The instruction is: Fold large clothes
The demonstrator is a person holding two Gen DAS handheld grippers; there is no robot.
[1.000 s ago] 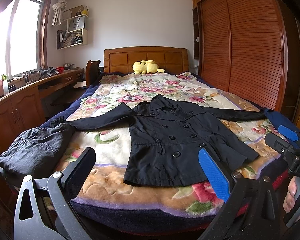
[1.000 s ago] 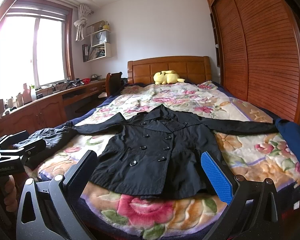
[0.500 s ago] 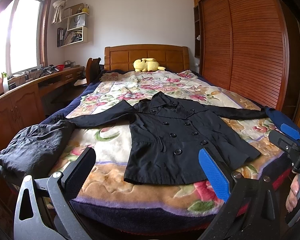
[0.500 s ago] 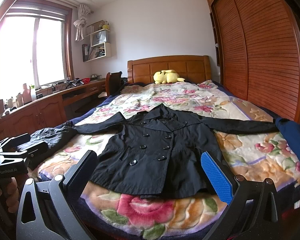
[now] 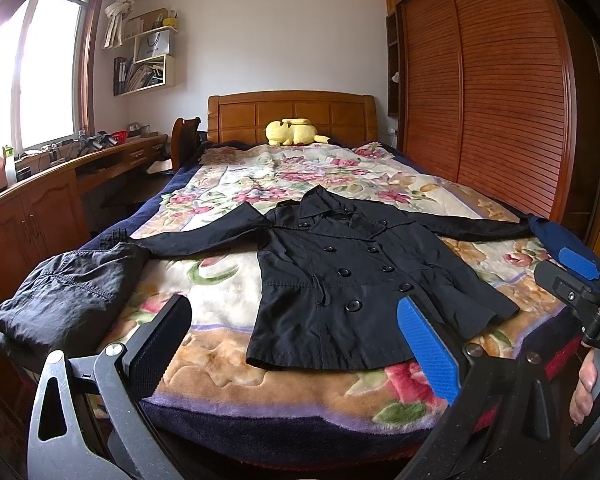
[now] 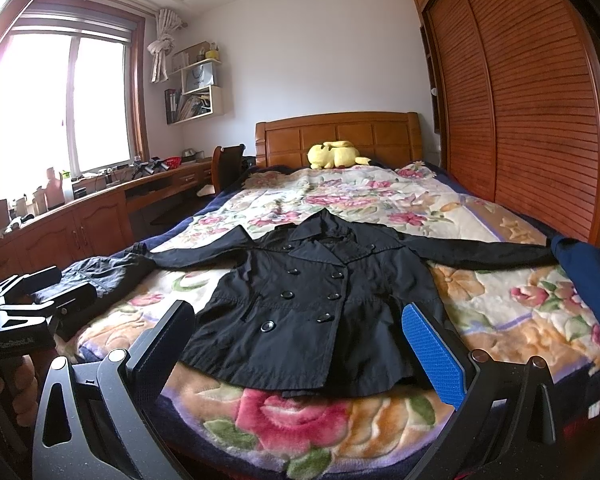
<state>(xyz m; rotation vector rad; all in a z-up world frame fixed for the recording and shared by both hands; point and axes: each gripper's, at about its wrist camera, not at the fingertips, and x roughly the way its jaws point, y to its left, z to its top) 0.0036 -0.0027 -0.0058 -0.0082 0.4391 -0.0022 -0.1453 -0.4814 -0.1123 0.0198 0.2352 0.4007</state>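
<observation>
the bed [image 5: 228,396] fills most of both views, covered by a floral blanket [image 6: 380,200] in cream, pink and tan with a dark blue border. along the right wall runs a slatted wooden wardrobe [image 5: 500,100], and on the left a long wooden desk [image 5: 40,208] sits under the window [image 6: 60,100], cluttered with small items too small to make out. the wooden headboard [image 6: 340,132] stands at the far end, with a yellow plush toy [image 5: 294,132] lying just in front of it.

the black double-breasted coat [image 5: 340,280] lies flat and face up across the near half of the bed, buttoned, collar toward the headboard, hem near the foot edge, and both sleeves stretched straight out to the sides. a crumpled dark grey garment [image 5: 64,296] is heaped at the left corner of the bed, touching or overlapping the end of the coat's left-hand sleeve. a dark blue cloth [image 6: 592,276] sits at the right edge, at the other sleeve's end; what kind of item it is can't be told from here.

the left gripper [image 5: 292,340] hovers short of the foot of the bed, its black and blue fingers spread wide with nothing between them. the right gripper [image 6: 296,340] is likewise spread apart and empty, aimed at the coat's hem. a hand [image 5: 592,384] grips the right tool's handle at the edge of the left view.
</observation>
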